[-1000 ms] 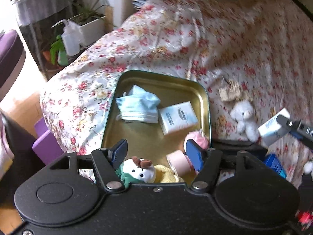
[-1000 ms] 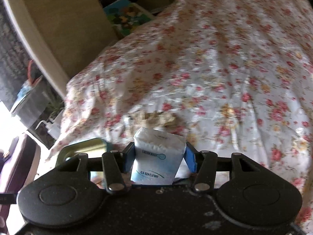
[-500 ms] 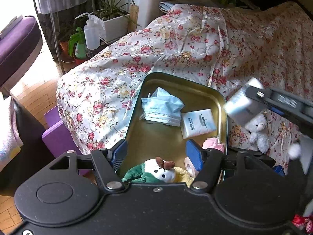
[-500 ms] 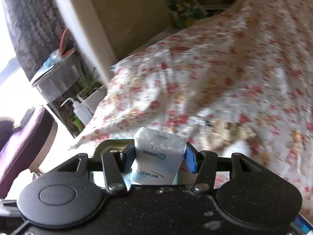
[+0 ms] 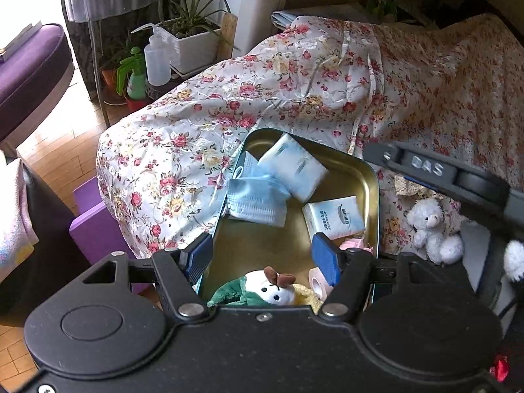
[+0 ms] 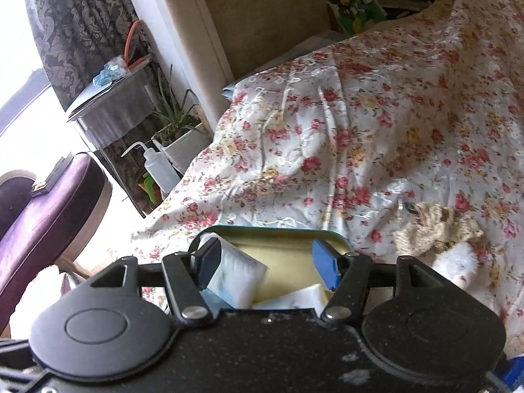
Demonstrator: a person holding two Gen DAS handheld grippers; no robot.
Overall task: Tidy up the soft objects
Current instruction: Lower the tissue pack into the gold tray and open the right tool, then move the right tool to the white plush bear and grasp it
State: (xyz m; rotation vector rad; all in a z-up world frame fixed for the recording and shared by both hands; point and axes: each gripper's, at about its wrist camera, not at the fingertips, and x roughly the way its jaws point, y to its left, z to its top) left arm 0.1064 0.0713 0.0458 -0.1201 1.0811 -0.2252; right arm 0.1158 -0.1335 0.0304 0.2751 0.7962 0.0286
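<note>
A gold metal tray (image 5: 373, 196) lies on the floral bedspread. In it are a white tissue pack (image 5: 293, 167), blurred and tilted at the far end, a blue face mask (image 5: 255, 199), a second tissue pack (image 5: 334, 217), a pink tape roll (image 5: 316, 283), a pink soft item (image 5: 352, 245) and a green-and-white plush (image 5: 265, 290). My left gripper (image 5: 262, 258) is open and empty over the tray's near end. My right gripper (image 6: 267, 263) is open above the tray (image 6: 337, 239); the tissue pack (image 6: 239, 278) lies free by its left finger.
A white teddy bear (image 5: 432, 229) and a beige crocheted piece (image 6: 432, 229) lie on the bed right of the tray. Plants, a squeeze bottle (image 5: 155, 62) and a purple seat (image 5: 26, 75) stand left of the bed. A purple block (image 5: 95, 229) sits on the floor.
My right gripper carried the tissue pack left over the tray, then opened; the pack has dropped into the tray's far end. My left gripper stayed open.
</note>
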